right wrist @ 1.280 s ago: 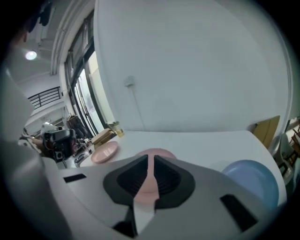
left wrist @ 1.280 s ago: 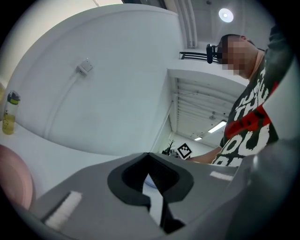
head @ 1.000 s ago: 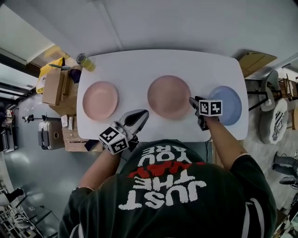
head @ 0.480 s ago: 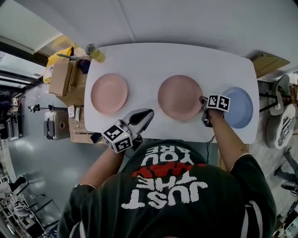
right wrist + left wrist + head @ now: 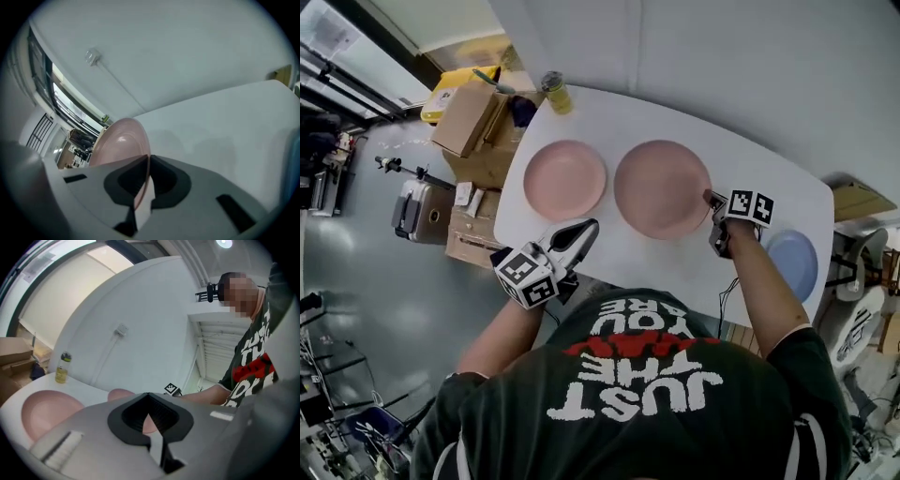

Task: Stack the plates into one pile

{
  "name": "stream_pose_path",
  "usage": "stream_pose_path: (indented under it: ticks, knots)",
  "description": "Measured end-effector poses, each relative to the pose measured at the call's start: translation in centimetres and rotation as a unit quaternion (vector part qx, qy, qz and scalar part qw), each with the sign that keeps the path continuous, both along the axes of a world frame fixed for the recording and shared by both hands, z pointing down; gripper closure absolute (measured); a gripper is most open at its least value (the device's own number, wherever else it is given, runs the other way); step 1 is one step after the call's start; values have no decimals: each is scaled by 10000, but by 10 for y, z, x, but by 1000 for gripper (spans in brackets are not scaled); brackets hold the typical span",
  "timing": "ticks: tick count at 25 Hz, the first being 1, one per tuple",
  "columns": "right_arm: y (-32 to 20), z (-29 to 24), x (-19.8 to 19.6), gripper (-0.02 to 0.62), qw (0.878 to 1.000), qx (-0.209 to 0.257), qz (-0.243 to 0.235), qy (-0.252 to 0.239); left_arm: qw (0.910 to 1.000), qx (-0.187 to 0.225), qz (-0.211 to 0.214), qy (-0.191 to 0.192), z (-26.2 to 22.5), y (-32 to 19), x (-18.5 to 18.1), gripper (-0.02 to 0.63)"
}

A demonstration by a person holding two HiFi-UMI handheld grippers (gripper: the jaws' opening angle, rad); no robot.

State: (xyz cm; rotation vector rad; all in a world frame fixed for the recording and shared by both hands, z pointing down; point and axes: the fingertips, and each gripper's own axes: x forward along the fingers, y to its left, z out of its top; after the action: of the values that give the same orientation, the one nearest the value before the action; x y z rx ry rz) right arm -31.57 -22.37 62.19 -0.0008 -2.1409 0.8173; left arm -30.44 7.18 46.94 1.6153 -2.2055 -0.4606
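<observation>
At the table [image 5: 609, 117], the right gripper [image 5: 712, 201] clamped the rim of a stiff, likely fragile plate [image 5: 661, 187]; left gripper [image 5: 585, 229] closed, empty.

Lab-like workroom, cardboard boxes [image 5: 471, 120] on grey floor [image 5: 384, 309], metal case [image 5: 414, 212], white table [image 5: 630, 255]

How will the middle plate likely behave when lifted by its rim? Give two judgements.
The middle plate is probably stiff: its rim keeps its curve where the right gripper clamps it. Held at one edge only, it may tip downward. Its sheen suggests a smooth glaze, so it could slip.
</observation>
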Motion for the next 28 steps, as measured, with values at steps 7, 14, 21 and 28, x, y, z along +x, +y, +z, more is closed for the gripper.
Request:
stream_pose_path:
  ticks: [7,14,21,28]
  knots:
    - [131,-11,-120,578,9925,161,-1205,-102,9890,-55,-1478,-107,-4,139,-17,600]
    - [219,31,-188,578,9803,568,-1883,203,9617,-217,-2729,126,19,258,1,600]
    - [242,73,-196,578,9701,996,-2146,537,9477,-245,-3163,338,38,301,15,600]
    - [249,58,-198,435,9525,1538,-2628,108,9588,-219,-2809,362,44,277,6,600]
